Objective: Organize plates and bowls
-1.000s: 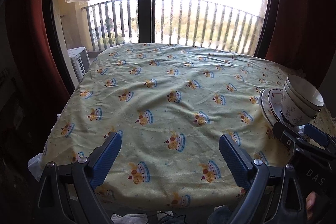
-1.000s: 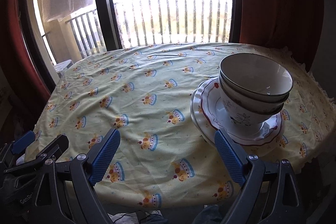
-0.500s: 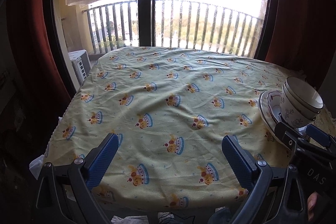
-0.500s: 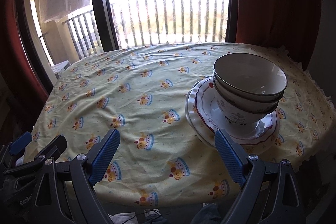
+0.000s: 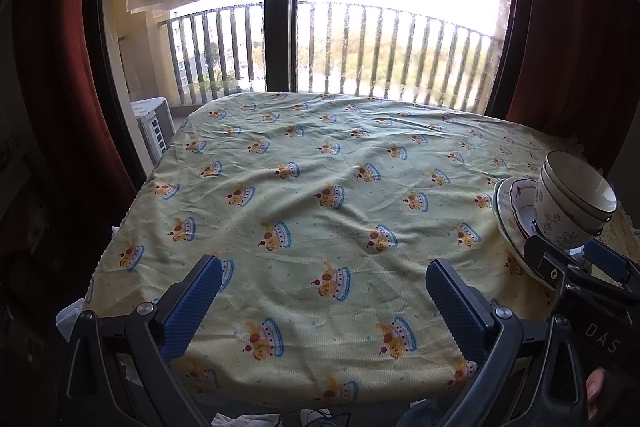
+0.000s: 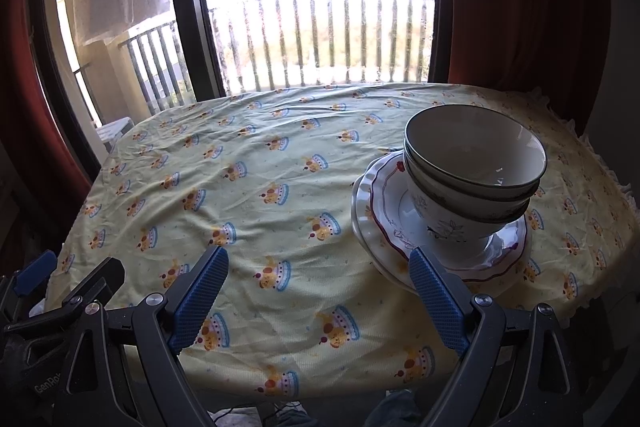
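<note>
So we see the yellow tablecloth [image 5: 320,211] by the balcony window [image 5: 392,7], bowls [image 6: 472,167] stacked on plates [image 6: 384,211] near its right edge, both grippers [image 5: 322,301] [image 6: 318,289] gaping wide, holding nothing.

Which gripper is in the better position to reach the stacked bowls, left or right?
Probably the right gripper: the stacked bowls on the plates sit just ahead of its right finger. For the left gripper, also open, they lie far off to the right.
</note>
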Tool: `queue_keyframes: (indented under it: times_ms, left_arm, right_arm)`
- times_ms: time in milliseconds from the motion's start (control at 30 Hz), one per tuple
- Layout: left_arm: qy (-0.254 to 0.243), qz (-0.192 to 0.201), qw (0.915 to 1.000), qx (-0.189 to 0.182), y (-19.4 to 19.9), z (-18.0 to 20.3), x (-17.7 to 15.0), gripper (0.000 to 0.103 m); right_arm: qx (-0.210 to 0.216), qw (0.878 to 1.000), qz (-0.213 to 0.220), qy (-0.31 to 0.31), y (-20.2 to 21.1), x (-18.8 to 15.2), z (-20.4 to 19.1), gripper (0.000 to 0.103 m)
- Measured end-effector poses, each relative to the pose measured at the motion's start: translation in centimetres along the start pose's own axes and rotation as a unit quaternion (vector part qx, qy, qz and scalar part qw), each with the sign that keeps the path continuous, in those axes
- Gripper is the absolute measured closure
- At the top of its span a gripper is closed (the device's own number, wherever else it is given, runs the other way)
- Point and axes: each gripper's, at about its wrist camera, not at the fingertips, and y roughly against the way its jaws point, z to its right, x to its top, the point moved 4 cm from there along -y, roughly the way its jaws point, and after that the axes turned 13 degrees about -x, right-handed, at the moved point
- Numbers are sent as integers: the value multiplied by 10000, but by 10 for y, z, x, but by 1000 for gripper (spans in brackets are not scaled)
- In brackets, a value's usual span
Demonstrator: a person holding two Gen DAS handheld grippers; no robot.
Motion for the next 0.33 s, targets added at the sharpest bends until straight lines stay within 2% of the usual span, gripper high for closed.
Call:
queue_keyframes:
  times_ms: [333]
  left_arm:
    - [-69, 30, 10000, -40, -3, 0, 4, 0]
  right_arm:
    - [-34, 10000, 2, -59, -3, 2, 1, 9]
